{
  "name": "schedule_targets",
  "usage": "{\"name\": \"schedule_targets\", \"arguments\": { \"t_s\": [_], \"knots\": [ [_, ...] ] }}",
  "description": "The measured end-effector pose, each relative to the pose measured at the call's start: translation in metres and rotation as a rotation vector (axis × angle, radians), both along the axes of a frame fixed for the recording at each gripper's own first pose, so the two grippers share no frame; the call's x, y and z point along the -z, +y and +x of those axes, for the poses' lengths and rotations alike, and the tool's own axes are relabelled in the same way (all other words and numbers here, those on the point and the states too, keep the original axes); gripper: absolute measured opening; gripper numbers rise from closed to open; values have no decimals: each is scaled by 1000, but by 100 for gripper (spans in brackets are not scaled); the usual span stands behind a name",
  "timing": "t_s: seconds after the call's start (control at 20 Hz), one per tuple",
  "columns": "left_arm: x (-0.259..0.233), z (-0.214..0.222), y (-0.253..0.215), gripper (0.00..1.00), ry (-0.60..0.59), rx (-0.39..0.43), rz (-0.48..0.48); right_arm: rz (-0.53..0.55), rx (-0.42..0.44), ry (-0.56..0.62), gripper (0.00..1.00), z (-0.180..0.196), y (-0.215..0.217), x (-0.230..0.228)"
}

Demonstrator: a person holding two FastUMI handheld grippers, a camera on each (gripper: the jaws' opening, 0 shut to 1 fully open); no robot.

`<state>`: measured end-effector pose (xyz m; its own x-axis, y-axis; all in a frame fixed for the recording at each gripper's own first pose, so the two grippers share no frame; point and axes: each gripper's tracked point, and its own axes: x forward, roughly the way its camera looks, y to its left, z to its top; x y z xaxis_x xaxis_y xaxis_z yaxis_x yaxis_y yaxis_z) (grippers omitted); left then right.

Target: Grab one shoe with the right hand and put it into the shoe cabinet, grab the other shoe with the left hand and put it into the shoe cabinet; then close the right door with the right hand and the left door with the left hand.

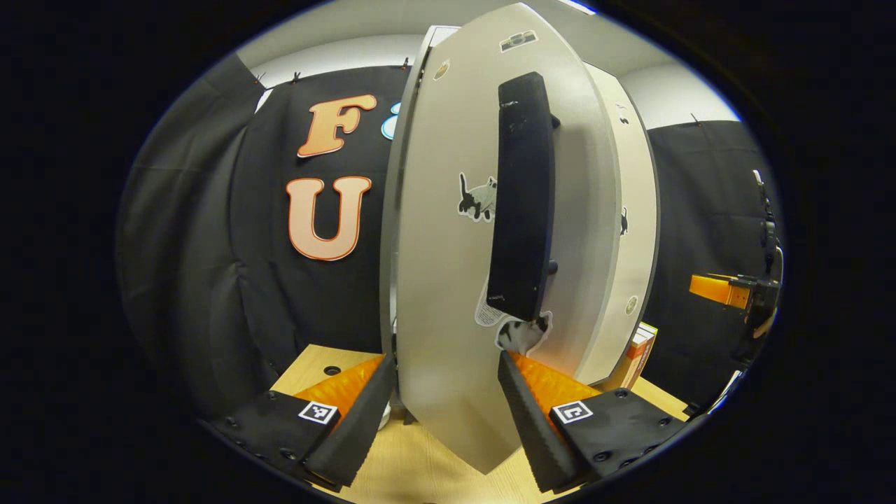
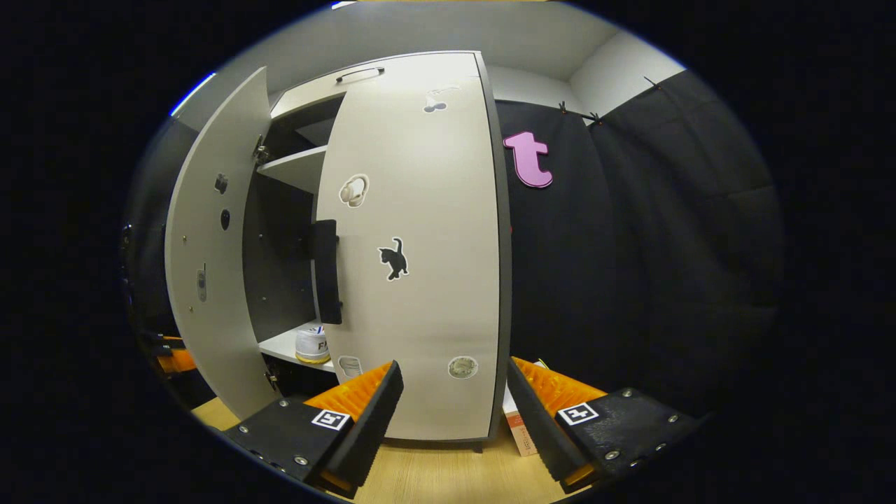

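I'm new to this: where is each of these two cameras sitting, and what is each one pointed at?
Left gripper view: rides on the left gripper, looking along its open fingers at the left door and its black handle, close up.
Right gripper view: rides on the right gripper, open, facing the right door; a shoe sits on a shelf inside.
Shared: both show the shoe cabinet's doors and the wooden tabletop.

Left gripper — jaws spread wide, level. Right gripper — jaws apart, level.
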<state>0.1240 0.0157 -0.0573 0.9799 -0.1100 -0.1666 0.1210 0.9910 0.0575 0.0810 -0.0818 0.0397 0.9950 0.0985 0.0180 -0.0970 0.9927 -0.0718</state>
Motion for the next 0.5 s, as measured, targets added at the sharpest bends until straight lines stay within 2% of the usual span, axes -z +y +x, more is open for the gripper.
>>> {"name": "schedule_targets", "arguments": {
  "t_s": [0.05,0.15,0.2,0.5],
  "knots": [
    [2,4,-7,96,3,13,-9,-3,2,0,92,0,-1,1],
    [8,11,-21,93,13,44,-31,-7,12,2,92,0,-4,2],
    [12,15,-30,99,22,64,-42,-4,17,1,92,1,-5,2],
    [33,55,-65,97,58,105,-19,8,42,-7,92,2,-16,0]
  ]
}}
